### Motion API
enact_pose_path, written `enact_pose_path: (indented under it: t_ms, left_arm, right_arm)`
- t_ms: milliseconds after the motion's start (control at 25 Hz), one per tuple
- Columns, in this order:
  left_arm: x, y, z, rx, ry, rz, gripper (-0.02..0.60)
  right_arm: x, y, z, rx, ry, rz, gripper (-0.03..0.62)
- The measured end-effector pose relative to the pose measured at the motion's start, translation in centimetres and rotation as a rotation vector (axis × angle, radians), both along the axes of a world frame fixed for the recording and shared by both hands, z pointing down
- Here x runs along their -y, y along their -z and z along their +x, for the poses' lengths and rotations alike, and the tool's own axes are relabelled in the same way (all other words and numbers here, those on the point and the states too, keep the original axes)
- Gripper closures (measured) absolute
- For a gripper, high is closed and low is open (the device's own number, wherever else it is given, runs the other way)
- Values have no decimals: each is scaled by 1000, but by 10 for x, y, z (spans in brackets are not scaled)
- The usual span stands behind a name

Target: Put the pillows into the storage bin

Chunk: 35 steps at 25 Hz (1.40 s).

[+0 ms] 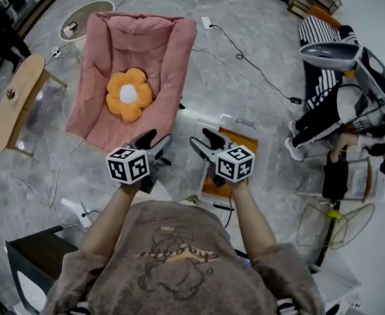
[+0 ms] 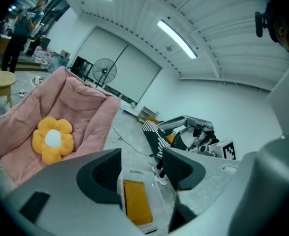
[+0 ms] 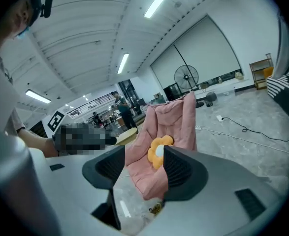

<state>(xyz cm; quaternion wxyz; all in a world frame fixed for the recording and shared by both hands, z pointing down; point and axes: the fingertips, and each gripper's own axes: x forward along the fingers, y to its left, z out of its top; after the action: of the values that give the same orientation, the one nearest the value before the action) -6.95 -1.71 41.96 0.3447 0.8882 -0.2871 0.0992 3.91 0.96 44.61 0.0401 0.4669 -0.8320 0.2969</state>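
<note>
An orange flower pillow with a white centre [image 1: 128, 94] lies on the seat of a pink padded floor chair [image 1: 156, 41]. To the chair's right, a clear storage bin [image 1: 235, 121] on the floor holds a flat orange pillow [image 1: 244, 139]. My left gripper [image 1: 154, 138] hovers between chair and bin, open and holding nothing. My right gripper [image 1: 205, 142] hangs over the bin's near left side, also open and holding nothing. The left gripper view frames the bin [image 2: 157, 197] and its orange pillow [image 2: 137, 200] between the jaws, with the flower pillow [image 2: 53, 139] at left. The right gripper view looks at the flower pillow [image 3: 159, 150].
A wooden side table [image 1: 14, 100] stands left of the chair. Cables [image 1: 244, 61] trail over the grey floor. A seated person [image 1: 330, 110] and a floor fan [image 1: 340, 223] are at right. A dark box [image 1: 38, 254] sits at lower left.
</note>
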Motion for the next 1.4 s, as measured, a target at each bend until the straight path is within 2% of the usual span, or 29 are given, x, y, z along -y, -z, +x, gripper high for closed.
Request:
enact_pose_path:
  t_ms: [320, 680, 960, 1240, 1400]
  left_arm:
    - [82, -5, -100, 11, 128, 9, 336]
    - [191, -49, -190, 80, 225, -7, 335]
    - [280, -115, -236, 134, 278, -28, 334]
    - [352, -217, -260, 215, 269, -94, 333]
    - [385, -282, -270, 243, 286, -131, 322]
  right_arm:
    - [96, -3, -102, 2, 92, -10, 361]
    - [205, -50, -191, -28, 177, -81, 361]
    - [291, -119, -214, -85, 146, -155, 355]
    - [363, -207, -226, -137, 113, -229, 332]
    - [396, -266, -228, -173, 91, -283, 298]
